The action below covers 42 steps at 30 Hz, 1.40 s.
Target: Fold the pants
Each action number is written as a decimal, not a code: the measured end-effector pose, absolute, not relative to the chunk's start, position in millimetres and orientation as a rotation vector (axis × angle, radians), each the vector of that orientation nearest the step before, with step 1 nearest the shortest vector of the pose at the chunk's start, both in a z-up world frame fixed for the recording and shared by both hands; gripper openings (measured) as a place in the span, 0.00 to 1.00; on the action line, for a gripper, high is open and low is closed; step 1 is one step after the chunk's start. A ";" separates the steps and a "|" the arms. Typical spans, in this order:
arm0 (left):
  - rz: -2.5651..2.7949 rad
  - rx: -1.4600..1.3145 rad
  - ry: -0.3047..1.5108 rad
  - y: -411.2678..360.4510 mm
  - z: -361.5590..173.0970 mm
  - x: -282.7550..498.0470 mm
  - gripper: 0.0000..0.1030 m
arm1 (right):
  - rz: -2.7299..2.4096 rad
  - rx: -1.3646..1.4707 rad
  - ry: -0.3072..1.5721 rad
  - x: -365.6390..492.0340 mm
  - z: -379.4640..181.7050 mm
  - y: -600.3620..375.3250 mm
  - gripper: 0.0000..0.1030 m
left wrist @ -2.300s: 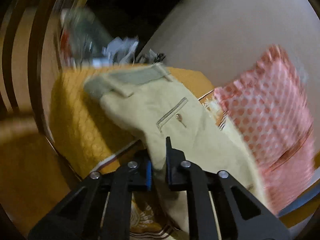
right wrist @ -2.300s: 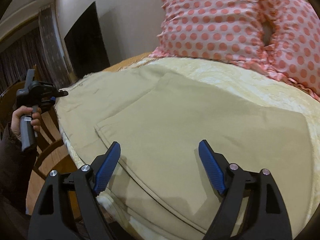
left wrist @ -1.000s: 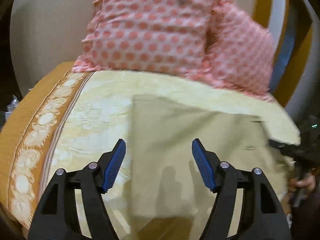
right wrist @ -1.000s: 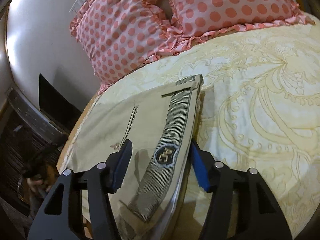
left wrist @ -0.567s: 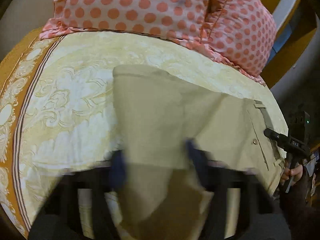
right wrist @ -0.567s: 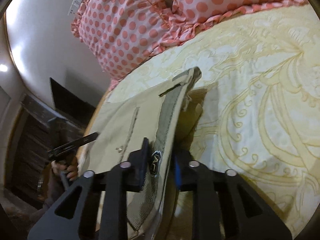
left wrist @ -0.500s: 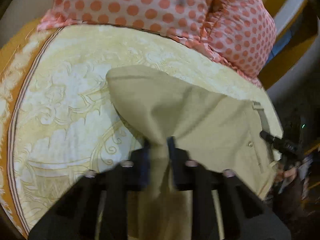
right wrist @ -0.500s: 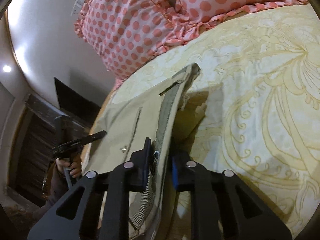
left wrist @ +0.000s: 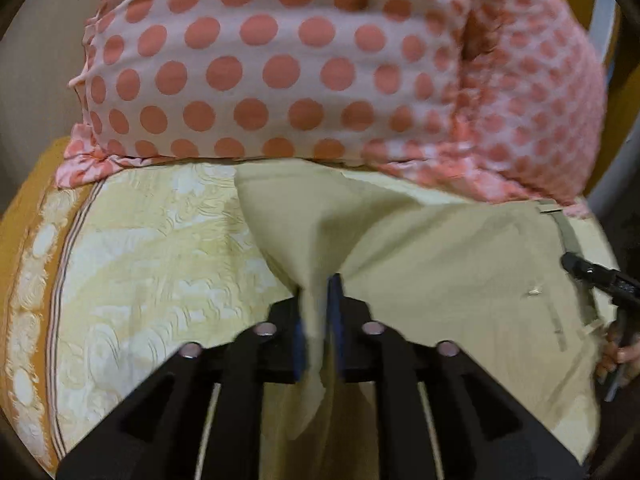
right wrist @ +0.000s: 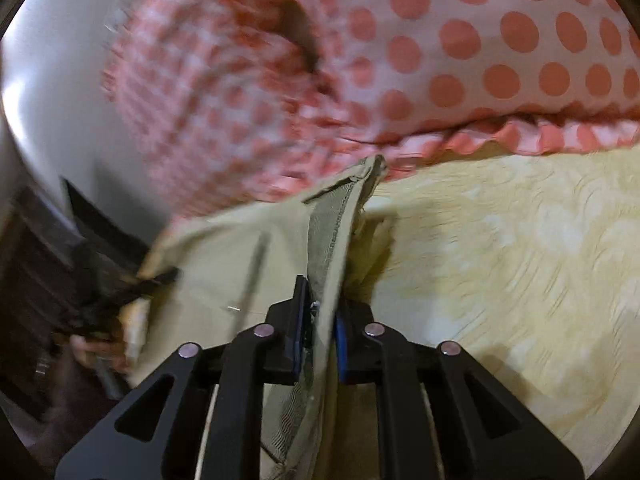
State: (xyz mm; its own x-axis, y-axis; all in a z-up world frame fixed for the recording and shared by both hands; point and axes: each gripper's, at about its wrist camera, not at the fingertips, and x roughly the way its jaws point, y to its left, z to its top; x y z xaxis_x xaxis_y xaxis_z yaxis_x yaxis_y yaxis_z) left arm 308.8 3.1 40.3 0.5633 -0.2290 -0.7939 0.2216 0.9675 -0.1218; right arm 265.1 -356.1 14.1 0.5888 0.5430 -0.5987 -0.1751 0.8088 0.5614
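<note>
Beige pants (left wrist: 448, 264) lie folded on a yellow patterned bedspread (left wrist: 152, 248). My left gripper (left wrist: 318, 304) is shut on the folded edge of the pants, and the cloth rises in a tent from the jaws. My right gripper (right wrist: 320, 312) is shut on the waistband (right wrist: 332, 232) of the pants (right wrist: 224, 248), lifting it off the bed. The right gripper also shows at the right edge of the left wrist view (left wrist: 592, 272). The left gripper shows blurred at the left edge of the right wrist view (right wrist: 132, 288).
Two pink polka-dot pillows (left wrist: 280, 64) rest at the head of the bed, touching the far edge of the pants; they also fill the top of the right wrist view (right wrist: 440, 48). An orange border (left wrist: 24, 216) runs along the bed's left side. A pale wall (right wrist: 52, 80) stands behind.
Both grippers were open over the pants a second ago; both have closed on the fabric and carried it toward the pillows, which now loom much closer.
</note>
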 end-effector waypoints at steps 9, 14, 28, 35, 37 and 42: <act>-0.420 -0.105 0.792 10.7 78.2 242.1 0.58 | 0.549 0.505 0.761 214.7 39.7 -341.0 0.67; -0.352 -0.051 0.933 -15.2 34.6 267.6 0.57 | 0.482 0.692 0.898 230.4 6.2 -344.0 0.73; -0.151 0.142 0.773 -21.9 35.0 62.2 0.98 | 0.216 0.202 0.785 61.6 14.1 -242.5 0.99; -0.101 0.074 0.802 -8.1 11.0 45.5 0.98 | 0.139 0.106 0.776 50.6 5.7 -216.5 0.99; -0.100 0.074 0.787 -7.2 10.1 42.5 0.98 | 0.109 0.087 0.760 45.0 4.5 -212.7 0.99; -0.098 0.068 0.749 -8.4 8.3 37.9 0.98 | 0.031 0.059 0.689 34.1 -1.3 -203.8 0.99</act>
State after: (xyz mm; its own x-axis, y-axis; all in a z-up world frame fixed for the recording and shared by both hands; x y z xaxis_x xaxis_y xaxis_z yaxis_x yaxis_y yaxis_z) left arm 37.9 -8.4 8.3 0.7282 -0.0649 -0.6823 0.1134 0.9932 0.0266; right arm 34.1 -203.8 -1.3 0.7713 0.0482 -0.6346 -0.0090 0.9979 0.0649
